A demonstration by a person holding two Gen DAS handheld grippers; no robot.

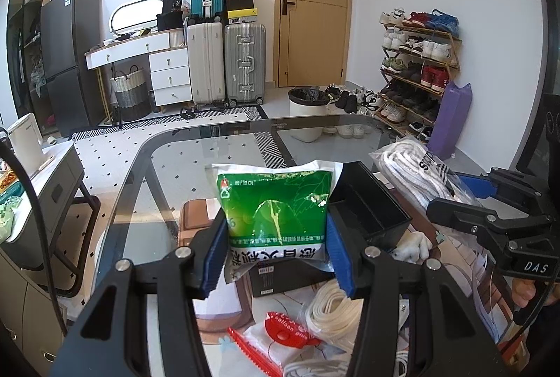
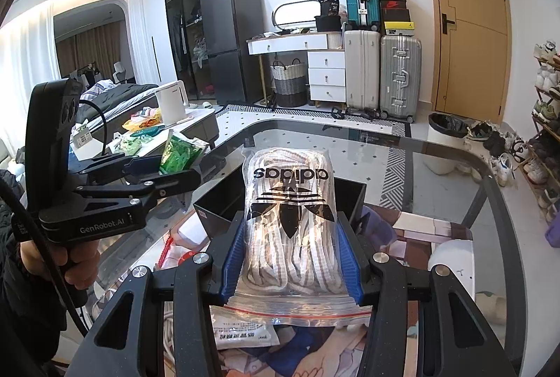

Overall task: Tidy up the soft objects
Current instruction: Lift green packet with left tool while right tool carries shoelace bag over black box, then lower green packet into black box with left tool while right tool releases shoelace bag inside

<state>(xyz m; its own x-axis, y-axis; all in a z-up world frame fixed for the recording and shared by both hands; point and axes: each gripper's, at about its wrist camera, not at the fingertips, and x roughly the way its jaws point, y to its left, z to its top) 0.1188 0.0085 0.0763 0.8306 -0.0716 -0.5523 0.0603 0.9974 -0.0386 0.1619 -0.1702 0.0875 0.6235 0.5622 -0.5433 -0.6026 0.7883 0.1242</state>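
Two soft packs are held aloft near the black box (image 1: 371, 212): the green pouch (image 1: 276, 209) is clamped between the left gripper (image 1: 276, 258) fingers, and the bag of striped laces (image 2: 292, 226) is clamped by the right gripper (image 2: 292, 265). Neither has been set in the box, which looks empty. White laces (image 1: 332, 317) and a red-capped packet (image 1: 280, 335) are left loose before the box on the glass tabletop (image 1: 168, 174). Beyond the box, suitcases and a door are seen.
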